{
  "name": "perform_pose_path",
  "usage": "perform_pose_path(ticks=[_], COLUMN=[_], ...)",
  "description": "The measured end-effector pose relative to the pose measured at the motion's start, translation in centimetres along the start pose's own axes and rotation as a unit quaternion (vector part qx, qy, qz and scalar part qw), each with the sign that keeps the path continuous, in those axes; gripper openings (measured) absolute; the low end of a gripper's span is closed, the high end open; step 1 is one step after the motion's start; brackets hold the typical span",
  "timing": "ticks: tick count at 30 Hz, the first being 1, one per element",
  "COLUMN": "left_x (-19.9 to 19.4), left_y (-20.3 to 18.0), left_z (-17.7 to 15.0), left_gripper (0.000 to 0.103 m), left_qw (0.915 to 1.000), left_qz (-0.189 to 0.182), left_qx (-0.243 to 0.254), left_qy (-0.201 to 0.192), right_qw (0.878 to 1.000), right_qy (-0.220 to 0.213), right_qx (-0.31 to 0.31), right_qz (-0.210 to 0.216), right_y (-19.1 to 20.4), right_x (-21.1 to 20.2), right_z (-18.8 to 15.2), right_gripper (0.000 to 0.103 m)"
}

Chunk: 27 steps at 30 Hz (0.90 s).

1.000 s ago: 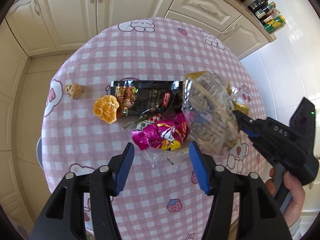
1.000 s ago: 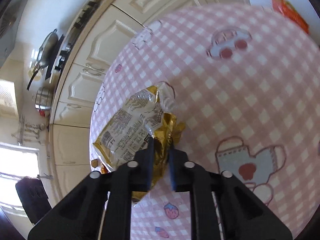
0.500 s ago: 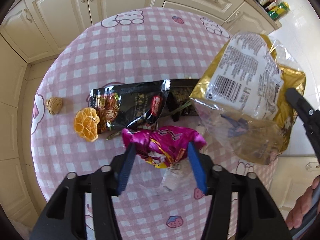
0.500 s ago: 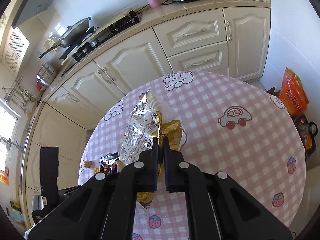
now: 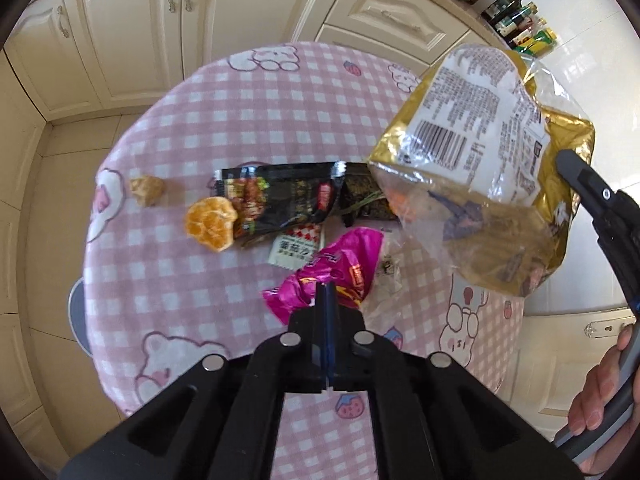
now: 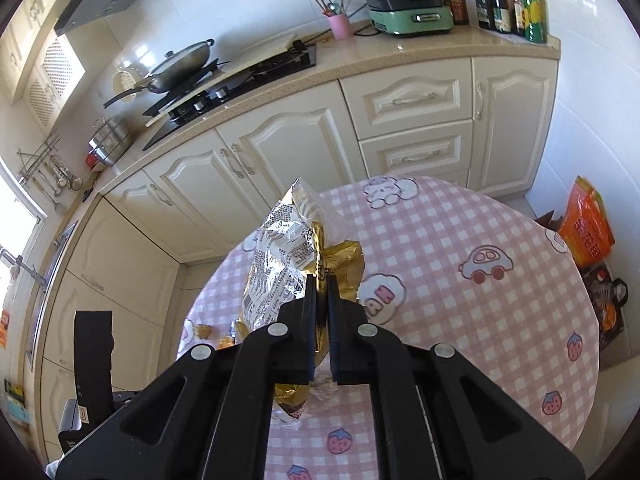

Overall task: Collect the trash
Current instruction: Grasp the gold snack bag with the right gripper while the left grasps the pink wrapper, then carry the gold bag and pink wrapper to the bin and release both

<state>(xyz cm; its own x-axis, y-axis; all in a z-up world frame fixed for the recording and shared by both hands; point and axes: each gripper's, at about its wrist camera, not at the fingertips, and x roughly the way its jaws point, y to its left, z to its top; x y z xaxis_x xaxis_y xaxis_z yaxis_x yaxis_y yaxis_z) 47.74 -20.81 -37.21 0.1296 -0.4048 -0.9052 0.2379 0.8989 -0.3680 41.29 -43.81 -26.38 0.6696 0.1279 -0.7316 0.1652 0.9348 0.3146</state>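
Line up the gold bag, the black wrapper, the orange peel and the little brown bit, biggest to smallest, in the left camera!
1. gold bag, though it is held up nearer the camera
2. black wrapper
3. orange peel
4. brown bit

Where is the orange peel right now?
In the left wrist view the orange peel lies on the pink checked tablecloth, left of centre, touching the black snack wrapper's left end, with a smaller peel scrap further left.
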Motion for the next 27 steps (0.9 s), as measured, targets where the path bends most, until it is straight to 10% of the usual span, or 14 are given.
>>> perform_pose_path(ticks=[10,27], left_x=[-7.4,-17.4], left_y=[8.5,35.7], left_z=[-3.4,-14.2], left_gripper=[0.000,0.000], left_qw=[0.9978,0.9679], left_qz=[-0.012,0.110], left_qx=[-0.042,-0.214], left_qy=[-0.050,-0.074], right_qw=[0.998,0.973], right_qy=[0.010,0.118], right_qx=[-0.048,-0.157], right_qz=[0.038,0.118], right_y=[10.7,35.2], right_x=[0.8,11.4], right_z=[-1.9,-14.4], right_gripper=[0.004,0.004])
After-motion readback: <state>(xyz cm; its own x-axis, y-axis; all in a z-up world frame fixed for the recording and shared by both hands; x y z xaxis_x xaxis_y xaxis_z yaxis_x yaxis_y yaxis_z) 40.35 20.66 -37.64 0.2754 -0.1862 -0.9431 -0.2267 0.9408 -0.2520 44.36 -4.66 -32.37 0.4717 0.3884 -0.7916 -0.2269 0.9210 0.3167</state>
